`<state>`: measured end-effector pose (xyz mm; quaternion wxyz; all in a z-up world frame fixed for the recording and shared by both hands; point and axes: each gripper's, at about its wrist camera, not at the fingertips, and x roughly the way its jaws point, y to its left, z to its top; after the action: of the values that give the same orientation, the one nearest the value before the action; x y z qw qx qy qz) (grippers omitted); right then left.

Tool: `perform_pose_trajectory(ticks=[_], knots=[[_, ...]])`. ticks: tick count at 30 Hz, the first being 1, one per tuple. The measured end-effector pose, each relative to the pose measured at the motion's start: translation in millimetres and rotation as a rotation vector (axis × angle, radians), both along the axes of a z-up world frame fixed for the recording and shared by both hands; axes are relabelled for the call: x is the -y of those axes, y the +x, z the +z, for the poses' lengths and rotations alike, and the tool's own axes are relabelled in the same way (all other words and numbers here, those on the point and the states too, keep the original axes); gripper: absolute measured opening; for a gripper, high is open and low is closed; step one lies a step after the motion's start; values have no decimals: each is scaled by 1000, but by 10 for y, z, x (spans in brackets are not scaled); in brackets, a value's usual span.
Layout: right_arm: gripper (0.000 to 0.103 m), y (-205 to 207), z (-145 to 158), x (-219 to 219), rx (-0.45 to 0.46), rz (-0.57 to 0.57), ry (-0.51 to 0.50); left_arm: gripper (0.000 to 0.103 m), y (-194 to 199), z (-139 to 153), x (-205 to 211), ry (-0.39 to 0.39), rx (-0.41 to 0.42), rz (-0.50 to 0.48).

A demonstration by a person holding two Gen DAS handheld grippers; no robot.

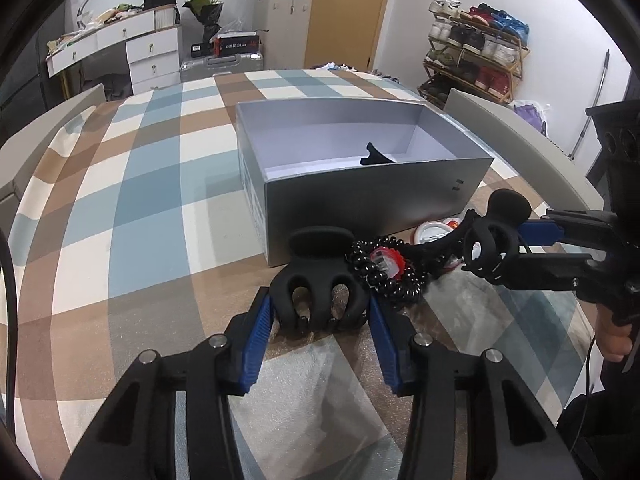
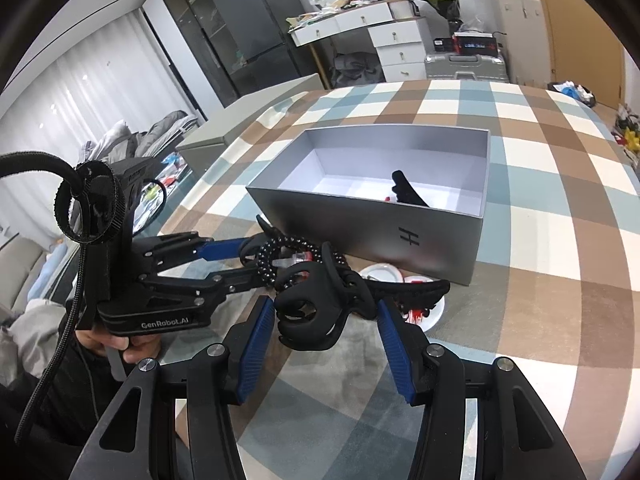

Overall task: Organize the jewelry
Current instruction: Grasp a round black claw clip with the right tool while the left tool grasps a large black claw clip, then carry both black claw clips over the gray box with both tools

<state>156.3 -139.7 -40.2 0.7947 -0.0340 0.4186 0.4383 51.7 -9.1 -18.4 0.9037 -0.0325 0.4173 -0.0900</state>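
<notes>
A silver open box (image 1: 360, 192) stands on the checked tablecloth; a black hair clip (image 1: 374, 156) lies inside it, also seen in the right wrist view (image 2: 406, 194). My left gripper (image 1: 320, 312) has its blue pads on both sides of a black claw clip (image 1: 318, 280) in front of the box. A black spiral hair tie (image 1: 384, 268) with a red-and-clear piece lies beside it. My right gripper (image 2: 326, 316) has its pads on both sides of a second black claw clip (image 2: 316, 312), which shows at the right of the left wrist view (image 1: 486, 246).
A white round dish (image 2: 424, 316) with red items sits by the box's near corner. The box (image 2: 372, 232) takes up the table's middle. Grey chair backs (image 1: 520, 148) stand at both table sides. A shoe rack (image 1: 476, 52) and white drawers (image 1: 152, 56) stand behind.
</notes>
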Motion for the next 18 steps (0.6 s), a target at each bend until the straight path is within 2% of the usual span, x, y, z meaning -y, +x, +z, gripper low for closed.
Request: perform_pose_trajectory(ticks=[7,18], knots=[[52,37,20,60,5,-27,25,41,-32,86,4,16,43,4],[52,75,151,200,32,-74,125,41,-52,219,-67,23,105,44]])
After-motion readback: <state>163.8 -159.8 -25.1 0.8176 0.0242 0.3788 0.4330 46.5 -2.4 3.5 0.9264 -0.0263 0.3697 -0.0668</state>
